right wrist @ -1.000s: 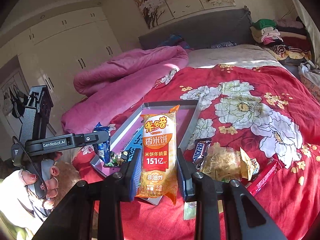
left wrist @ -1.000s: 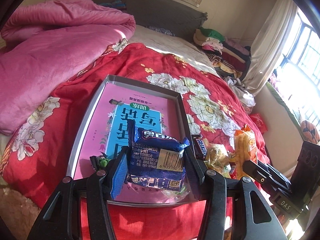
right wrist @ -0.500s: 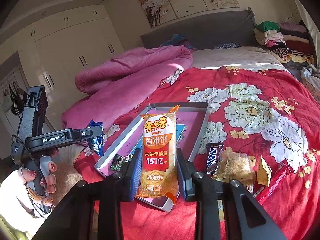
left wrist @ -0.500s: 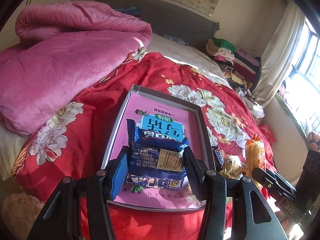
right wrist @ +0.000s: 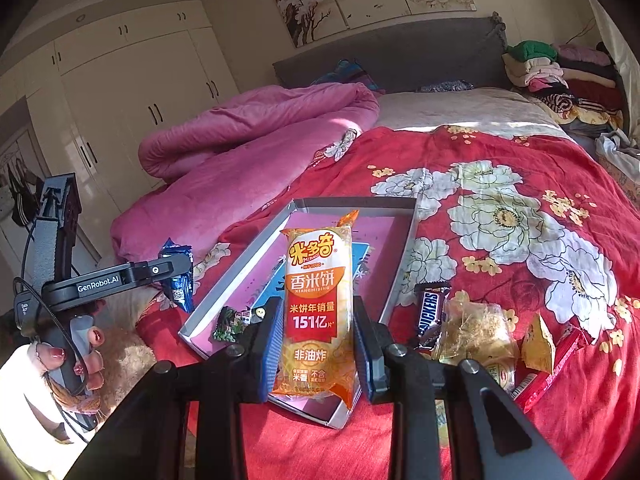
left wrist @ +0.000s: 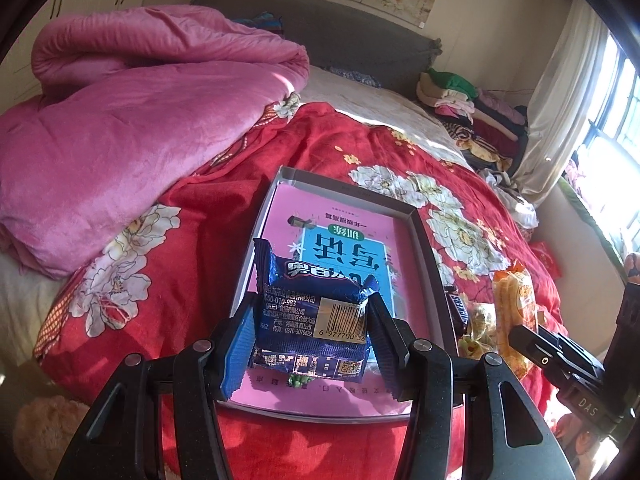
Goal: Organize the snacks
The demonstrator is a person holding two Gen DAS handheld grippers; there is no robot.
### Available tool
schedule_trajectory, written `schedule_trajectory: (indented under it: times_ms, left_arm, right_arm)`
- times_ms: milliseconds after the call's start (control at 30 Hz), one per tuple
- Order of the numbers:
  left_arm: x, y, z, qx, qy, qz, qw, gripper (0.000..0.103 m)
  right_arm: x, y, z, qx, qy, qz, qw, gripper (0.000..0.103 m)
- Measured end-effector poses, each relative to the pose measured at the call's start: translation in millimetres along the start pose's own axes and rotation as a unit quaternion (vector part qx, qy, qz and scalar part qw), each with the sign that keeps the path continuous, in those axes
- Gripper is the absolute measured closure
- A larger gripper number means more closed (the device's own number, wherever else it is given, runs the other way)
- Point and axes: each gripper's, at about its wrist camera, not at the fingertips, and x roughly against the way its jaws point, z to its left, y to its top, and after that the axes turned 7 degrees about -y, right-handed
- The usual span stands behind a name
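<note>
Left gripper clamps blue biscuit packet; right gripper clamps rice-cracker pack. Lower each flat into grey tray, beside green candy, before releasing.

bed | on it: quilt; tray; loose snacks

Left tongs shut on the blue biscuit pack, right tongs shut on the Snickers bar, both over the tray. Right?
Not quite. The right tongs are shut on the orange rice cracker pack, per the right wrist view; the Snickers bar lies on the red bedspread beside the tray. Left tongs do hold the blue biscuit pack.
</note>
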Motion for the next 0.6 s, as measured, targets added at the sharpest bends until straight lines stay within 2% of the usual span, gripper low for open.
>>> schedule_trajectory:
  times_ms: [600]
  left_arm:
    - [-46, -33, -30, -0.058, -0.013, 0.089, 0.9942, 0.048]
  right_arm:
    - [-28, -12, 3, 0.004, -0.038, 0.04, 0.998, 0.071]
